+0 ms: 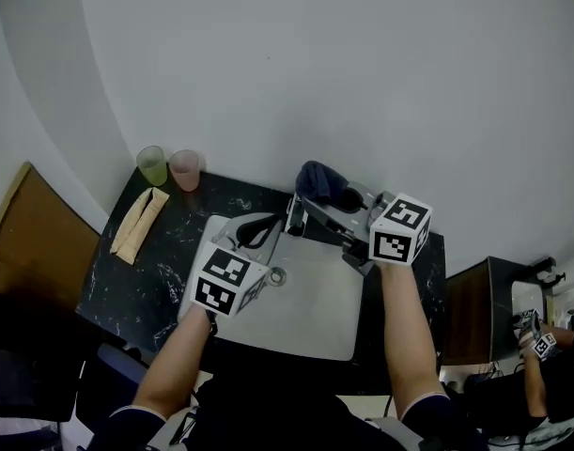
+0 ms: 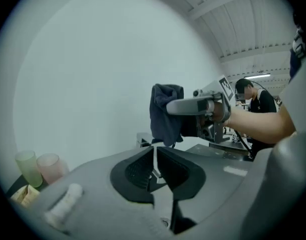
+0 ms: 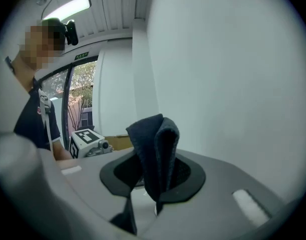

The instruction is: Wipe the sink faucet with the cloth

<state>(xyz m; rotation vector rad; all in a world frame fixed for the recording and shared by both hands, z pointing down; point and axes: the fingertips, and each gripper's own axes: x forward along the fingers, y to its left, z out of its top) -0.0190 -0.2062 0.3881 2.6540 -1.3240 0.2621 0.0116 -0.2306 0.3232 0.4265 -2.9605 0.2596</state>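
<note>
A dark blue cloth (image 1: 320, 180) hangs folded from my right gripper (image 1: 302, 210), which is shut on it above the back edge of the light grey sink (image 1: 315, 308). In the right gripper view the cloth (image 3: 154, 144) stands up between the pads. The left gripper view shows the cloth (image 2: 165, 115) hanging from the right gripper (image 2: 171, 107), above and beyond my own jaws. My left gripper (image 1: 259, 231) is shut with nothing in it, over the sink's back left part; its pads meet (image 2: 154, 156). I cannot make out the faucet clearly; the grippers cover that spot.
A green cup (image 1: 152, 165) and a pink cup (image 1: 184, 169) stand at the back left of the dark counter (image 1: 127, 289), with a beige folded cloth (image 1: 139, 222) beside them. The drain (image 1: 277, 275) sits in the basin. A white wall rises behind. Another person (image 2: 254, 100) works at the right.
</note>
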